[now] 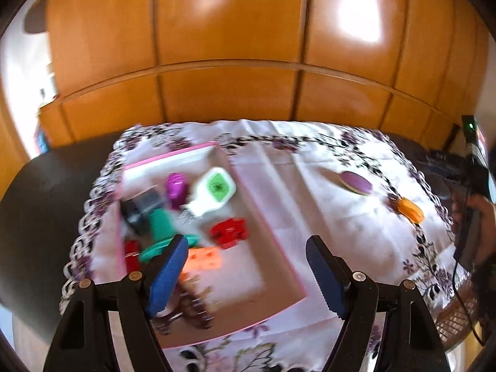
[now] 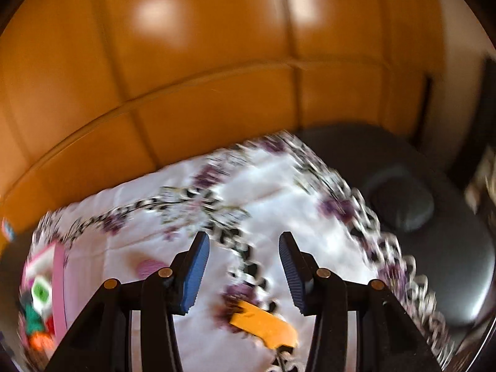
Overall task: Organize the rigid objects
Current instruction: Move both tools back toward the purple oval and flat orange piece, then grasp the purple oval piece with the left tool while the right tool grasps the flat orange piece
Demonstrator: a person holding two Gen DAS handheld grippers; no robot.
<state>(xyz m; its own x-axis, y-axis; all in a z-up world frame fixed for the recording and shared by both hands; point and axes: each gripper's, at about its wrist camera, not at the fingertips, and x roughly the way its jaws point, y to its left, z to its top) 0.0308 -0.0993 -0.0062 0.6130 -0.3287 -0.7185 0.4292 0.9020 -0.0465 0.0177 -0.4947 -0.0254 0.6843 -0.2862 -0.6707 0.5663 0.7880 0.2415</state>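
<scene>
Collecting step in progress. Right tongs hanging wide and empty above the orange piece on the near right of the surface. Left tongs gaping wide, empty, over the pink tray (already loaded). Purple oval waiting farther off. Next: lowering, straddling orange piece squarely, closing.

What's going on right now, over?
Left gripper open, empty, over pink tray. Right gripper open, above orange piece on the floral cloth. Nothing between the fingers. Purple oval piece also outside tray.
</scene>
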